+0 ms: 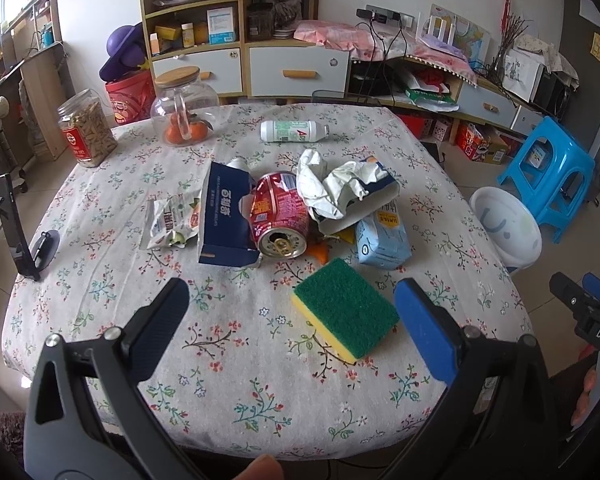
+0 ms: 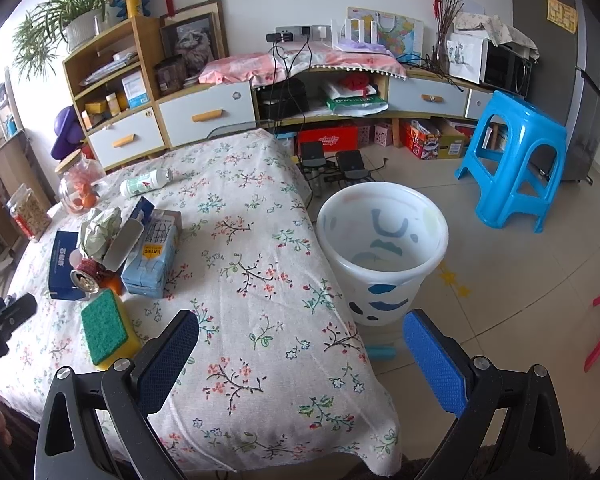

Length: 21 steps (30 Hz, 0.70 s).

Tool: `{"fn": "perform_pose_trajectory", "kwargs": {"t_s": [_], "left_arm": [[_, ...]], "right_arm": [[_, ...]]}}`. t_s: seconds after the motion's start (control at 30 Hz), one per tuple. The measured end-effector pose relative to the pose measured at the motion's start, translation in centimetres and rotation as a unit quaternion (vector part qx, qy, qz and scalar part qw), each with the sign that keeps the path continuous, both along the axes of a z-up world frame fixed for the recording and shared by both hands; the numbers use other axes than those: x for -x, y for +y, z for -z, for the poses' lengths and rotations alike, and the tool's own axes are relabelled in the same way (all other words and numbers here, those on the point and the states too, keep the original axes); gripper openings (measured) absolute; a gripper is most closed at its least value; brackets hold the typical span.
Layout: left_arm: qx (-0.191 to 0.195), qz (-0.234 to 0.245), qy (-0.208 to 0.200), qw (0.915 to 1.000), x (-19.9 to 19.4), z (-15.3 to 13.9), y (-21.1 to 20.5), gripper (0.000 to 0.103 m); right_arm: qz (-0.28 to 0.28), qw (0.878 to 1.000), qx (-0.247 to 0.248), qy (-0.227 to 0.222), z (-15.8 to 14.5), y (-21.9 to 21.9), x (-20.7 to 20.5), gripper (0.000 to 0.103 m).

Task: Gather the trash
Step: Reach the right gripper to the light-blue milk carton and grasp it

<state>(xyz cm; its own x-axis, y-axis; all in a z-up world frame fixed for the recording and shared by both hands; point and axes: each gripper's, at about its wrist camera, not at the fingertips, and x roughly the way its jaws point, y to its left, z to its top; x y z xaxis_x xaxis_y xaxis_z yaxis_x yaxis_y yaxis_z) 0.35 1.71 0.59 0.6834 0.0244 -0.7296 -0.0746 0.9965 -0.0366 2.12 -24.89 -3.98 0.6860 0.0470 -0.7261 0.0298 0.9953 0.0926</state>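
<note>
A pile of trash lies mid-table: a crushed red can (image 1: pixel 281 216), a torn dark blue box (image 1: pixel 225 216), a crumpled wrapper (image 1: pixel 174 222), crumpled paper (image 1: pixel 332 184), a light blue carton (image 1: pixel 382 236), orange peel (image 1: pixel 322 252) and a white bottle (image 1: pixel 294 131). A green and yellow sponge (image 1: pixel 346 312) lies nearer. My left gripper (image 1: pixel 292 308) is open and empty, hovering over the table's near part, short of the pile. My right gripper (image 2: pixel 300 340) is open and empty above the table's right edge. A white bin (image 2: pixel 380 256) stands on the floor beside the table.
The floral tablecloth (image 1: pixel 240 360) covers the table. A glass jar of oranges (image 1: pixel 184 112), a jar of snacks (image 1: pixel 86 132) and a black stand (image 1: pixel 18 232) sit toward the left. A blue stool (image 2: pixel 516 160) and cabinets (image 2: pixel 204 116) stand beyond.
</note>
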Motion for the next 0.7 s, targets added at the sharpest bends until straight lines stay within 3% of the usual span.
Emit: {"fn": "perform_pose_trajectory", "kwargs": {"t_s": [0.13, 0.3, 0.53, 0.7], "left_arm": [[0.004, 0.007, -0.013, 0.9999, -0.5, -0.8, 1.3, 0.102], [-0.059, 0.005, 0.003, 0.9982, -2.1, -0.9, 3.2, 0.102], [-0.037, 0.027, 0.117, 0.9921, -5.2, 1.2, 7.0, 0.102], [-0.012, -0.022, 0.118, 0.9927, -6.9, 2.3, 10.5, 0.102]], "right_arm": [[-0.041, 0.999, -0.003, 0.015, -1.0, 1.6, -1.7, 0.103], [-0.119, 0.989, 0.012, 0.082, -1.1, 5.7, -5.4, 0.103], [-0.16, 0.976, -0.014, 0.147, 1.1, 10.6, -10.7, 0.103], [-0.173, 0.97, -0.019, 0.172, 3.6, 13.2, -13.4, 0.103]]}}
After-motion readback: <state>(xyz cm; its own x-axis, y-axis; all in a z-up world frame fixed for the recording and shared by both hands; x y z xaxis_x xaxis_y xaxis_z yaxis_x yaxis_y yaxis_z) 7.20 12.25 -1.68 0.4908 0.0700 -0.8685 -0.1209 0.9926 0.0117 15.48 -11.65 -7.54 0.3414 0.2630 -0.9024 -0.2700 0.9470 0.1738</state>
